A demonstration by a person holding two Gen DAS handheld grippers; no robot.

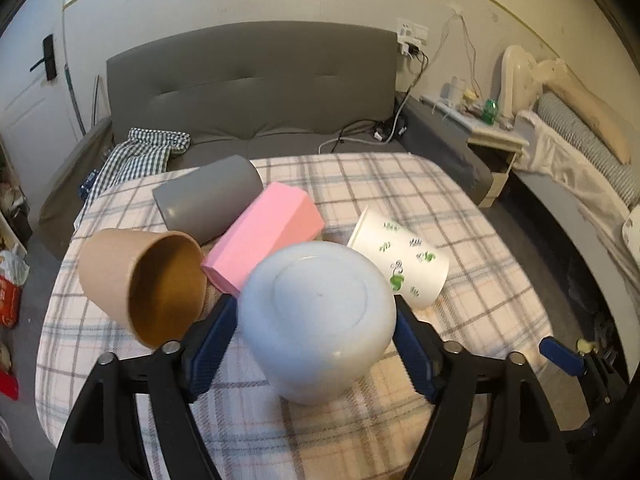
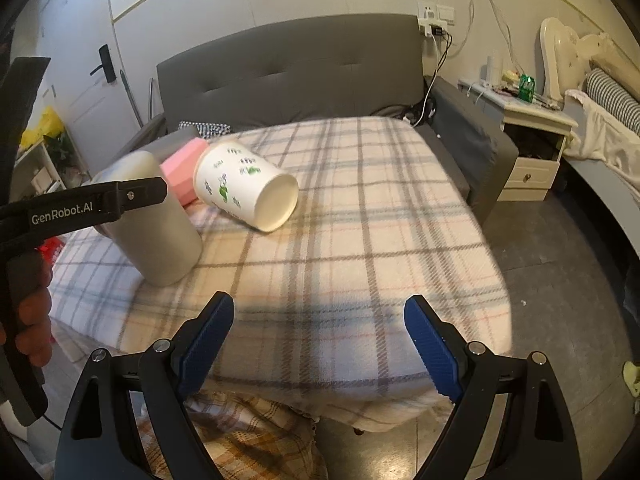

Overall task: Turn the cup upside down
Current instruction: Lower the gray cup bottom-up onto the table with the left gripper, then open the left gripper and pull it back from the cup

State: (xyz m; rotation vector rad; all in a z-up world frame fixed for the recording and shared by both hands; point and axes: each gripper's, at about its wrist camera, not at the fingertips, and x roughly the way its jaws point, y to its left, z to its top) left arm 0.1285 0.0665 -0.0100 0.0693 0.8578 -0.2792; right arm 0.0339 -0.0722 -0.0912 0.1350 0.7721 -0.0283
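My left gripper (image 1: 316, 316) is shut on a pale blue-white cup (image 1: 318, 322), its flat base turned toward the camera and its far end resting on or just above the plaid blanket. In the right wrist view the same cup (image 2: 160, 232) stands tilted, held by the left gripper's black arm (image 2: 84, 204). My right gripper (image 2: 319, 312) is open and empty over the blanket's near edge. A white paper cup with green prints (image 1: 400, 258) (image 2: 244, 184) lies on its side.
A brown paper cup (image 1: 140, 280), a grey cup (image 1: 208, 200) and a pink box (image 1: 264, 236) lie on the plaid-covered table (image 2: 360, 220). A grey sofa (image 1: 252, 92) stands behind. A nightstand (image 2: 532, 148) and a bed are at the right.
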